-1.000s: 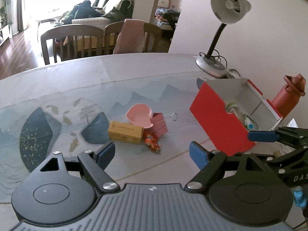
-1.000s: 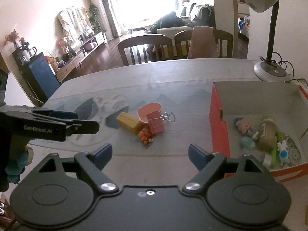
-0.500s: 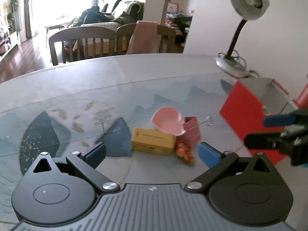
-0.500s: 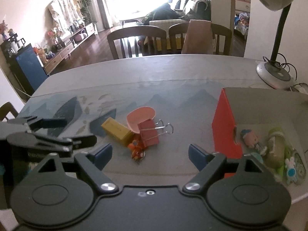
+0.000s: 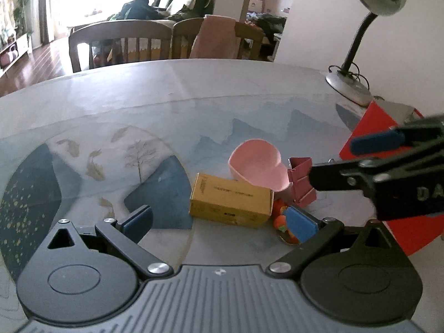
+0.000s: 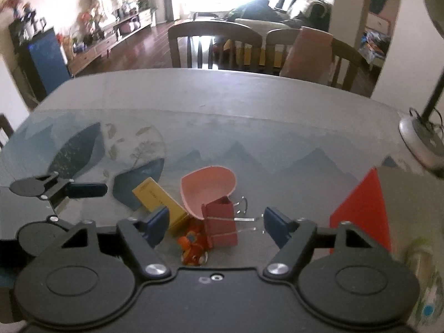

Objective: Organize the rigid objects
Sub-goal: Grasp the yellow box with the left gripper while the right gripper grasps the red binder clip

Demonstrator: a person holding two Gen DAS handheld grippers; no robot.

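Note:
A small heap lies mid-table: a yellow box (image 5: 231,200), a pink scoop (image 5: 256,167), a pink binder clip (image 5: 302,181) and an orange toy (image 5: 280,220). My left gripper (image 5: 219,220) is open, with the box just ahead between its fingers. The right gripper (image 6: 216,223) is open too, low over the binder clip (image 6: 220,223) and orange toy (image 6: 191,247), with the scoop (image 6: 206,191) and box (image 6: 161,202) just beyond. Neither holds anything. The red box (image 6: 363,213) stands to the right.
A desk lamp (image 5: 358,47) stands at the far right by the wall. Wooden chairs (image 5: 122,44) line the table's far edge. The right gripper's body (image 5: 394,177) reaches in from the right in the left wrist view. Small toys lie inside the red box, blurred.
Both grippers have moved forward and down toward the heap. The right gripper swung left, away from the red box, and now hangs over the clip and toy.

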